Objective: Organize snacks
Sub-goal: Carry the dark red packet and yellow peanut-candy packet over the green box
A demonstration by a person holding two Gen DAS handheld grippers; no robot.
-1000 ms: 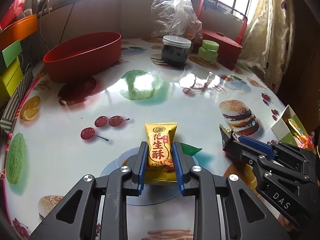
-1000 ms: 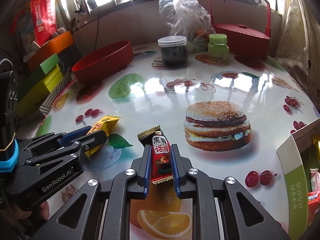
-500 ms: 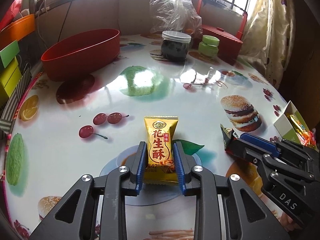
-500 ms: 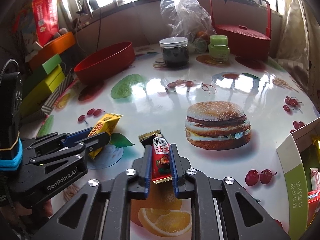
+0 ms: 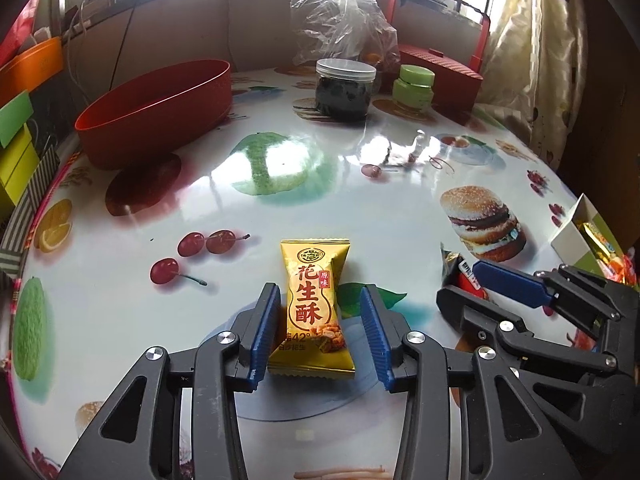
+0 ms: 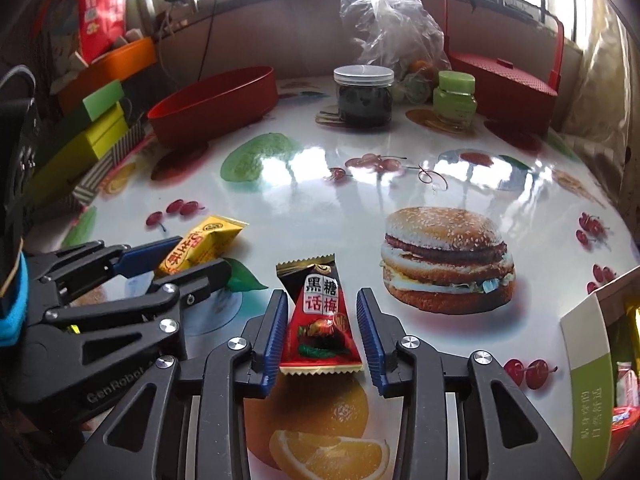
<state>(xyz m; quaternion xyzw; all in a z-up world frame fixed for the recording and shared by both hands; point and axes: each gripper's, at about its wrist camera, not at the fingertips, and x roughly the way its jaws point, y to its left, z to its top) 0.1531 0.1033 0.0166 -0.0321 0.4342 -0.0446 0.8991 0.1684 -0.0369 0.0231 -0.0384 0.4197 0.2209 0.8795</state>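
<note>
Left gripper (image 5: 318, 328): jaws opening, blue pads apart, yellow snack (image 5: 314, 304) lying flat on the table (image 5: 320, 200) between them. Small gap on each side, pads not pressing it. Snack sits lengthwise along the fingers, far end past the tips.

Right gripper (image 6: 322, 330): jaws opening too, pads apart, red snack (image 6: 322, 320) flat on the table between them. Left pad is close to or touching the wrapper edge, can't tell which; right pad is clear of it. Dark far end of the wrapper pokes out beyond the fingertips.

The two grippers sit side by side at the near edge, left one holding the left spot. The yellow snack lies left of the red one, near but apart.

Red tub (image 5: 156, 114) far left. Dark jar (image 6: 364, 96) and green jar (image 6: 456, 98) far centre, with a plastic bag (image 6: 390, 20) behind them and a red basket (image 6: 504, 76) far right. Open carton (image 6: 588, 376) with more snacks at the near right edge.
</note>
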